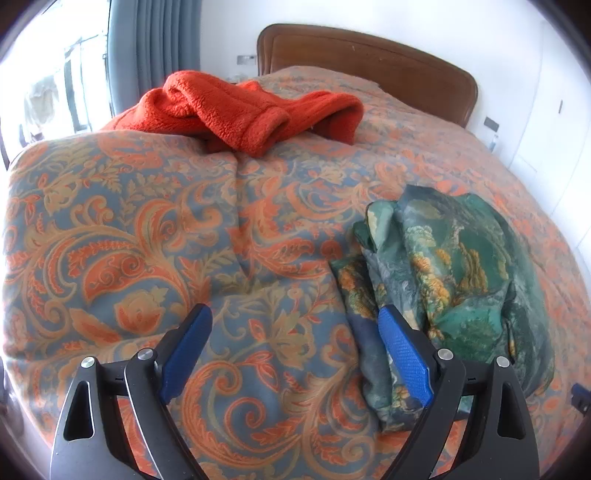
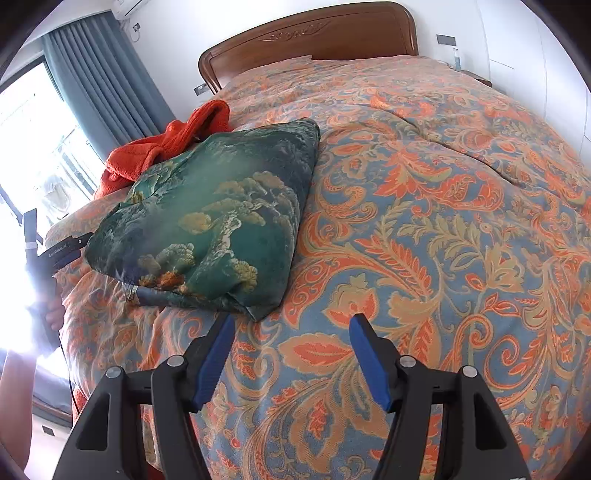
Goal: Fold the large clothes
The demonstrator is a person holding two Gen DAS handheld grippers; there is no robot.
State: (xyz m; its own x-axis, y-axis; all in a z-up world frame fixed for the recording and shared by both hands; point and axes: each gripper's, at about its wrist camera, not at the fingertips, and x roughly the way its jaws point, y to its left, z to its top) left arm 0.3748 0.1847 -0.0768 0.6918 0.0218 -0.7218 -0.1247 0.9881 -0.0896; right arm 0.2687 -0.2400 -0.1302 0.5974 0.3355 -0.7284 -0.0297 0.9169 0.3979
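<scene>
A folded green garment [image 2: 221, 221] with a gold tree print lies on the bed; in the left wrist view this green garment [image 1: 454, 266] is at the right. A crumpled orange fleece garment [image 1: 240, 107] lies farther back, and the orange fleece [image 2: 162, 151] shows behind the green bundle. My left gripper [image 1: 295, 314] is open over the bedspread, its right finger [image 1: 402, 350] by the bundle's near left edge. My right gripper [image 2: 291, 325] is open too, just in front of the bundle's near corner, with only bedspread between its fingers.
The bed [image 2: 424, 221] has an orange and blue paisley cover and a wooden headboard [image 2: 306, 33]. A bright window with grey curtains [image 2: 99, 81] is on the left. A hand [image 2: 55, 314] holds the left gripper's body [image 2: 62, 251] at the bed's left edge.
</scene>
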